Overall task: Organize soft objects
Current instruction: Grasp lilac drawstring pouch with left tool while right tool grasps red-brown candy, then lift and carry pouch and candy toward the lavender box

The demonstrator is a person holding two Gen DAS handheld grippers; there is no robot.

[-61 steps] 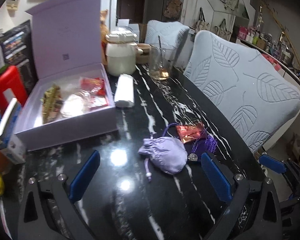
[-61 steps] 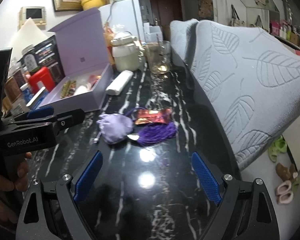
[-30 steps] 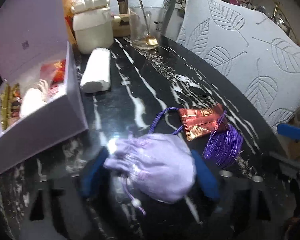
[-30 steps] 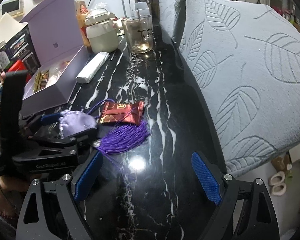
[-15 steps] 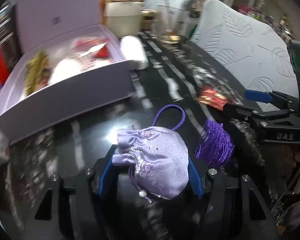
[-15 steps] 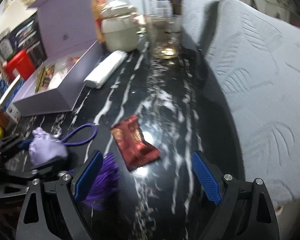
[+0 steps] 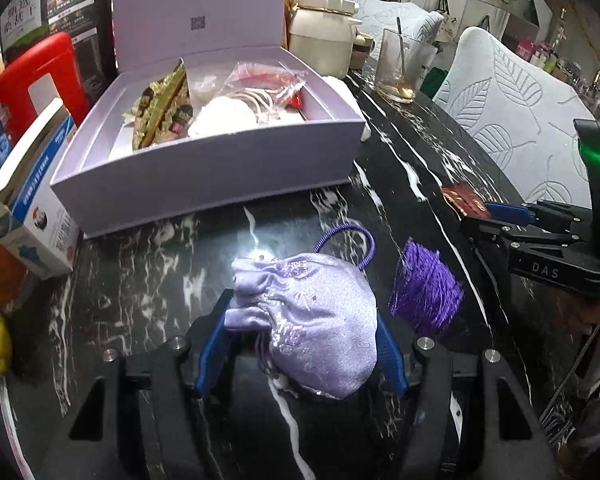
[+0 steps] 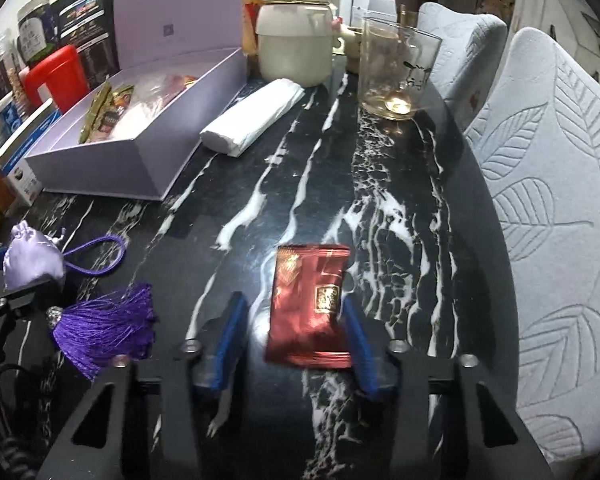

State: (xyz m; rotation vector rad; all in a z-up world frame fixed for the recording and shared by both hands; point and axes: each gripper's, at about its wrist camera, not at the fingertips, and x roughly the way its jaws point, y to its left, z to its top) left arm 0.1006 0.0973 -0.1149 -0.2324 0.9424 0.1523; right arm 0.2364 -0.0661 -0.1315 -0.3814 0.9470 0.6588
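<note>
Left gripper [image 7: 300,344] clamped on a lilac satin pouch [image 7: 312,320]; both blue pads press its sides, gathered neck pointing left and forward. A purple cord loop [image 7: 346,240] runs from the pouch out ahead of it, and a purple tassel [image 7: 426,290] hangs just to the right of the pouch, beside the right finger. Whether pouch and tassel sit on the black marble table [image 7: 148,280] or just above it, cannot tell.

Right gripper [image 8: 296,344]: jaws have just been closing, now narrow, with a red foil packet [image 8: 312,304] between them. Right pad touches the packet's edge; a sliver of gap shows at the left pad, and the view is blurred there, so no firm grip is shown. Packet lies flat on the table, long side pointing away from the camera, near the table's edge by the grey leaf-patterned chair [image 8: 560,200].

Open lilac box [image 7: 220,176] stands on the table directly ahead of the left gripper, lid [image 7: 198,8] upright at the back. Inside: a gold-green packet at left, white bundle in clear plastic at centre, something red behind. White paper-wrapped roll [image 8: 256,116] lies just beside the box's right wall. Cream lidded pot [image 8: 294,32] and glass cup [image 8: 398,68] stand farther back.
</note>
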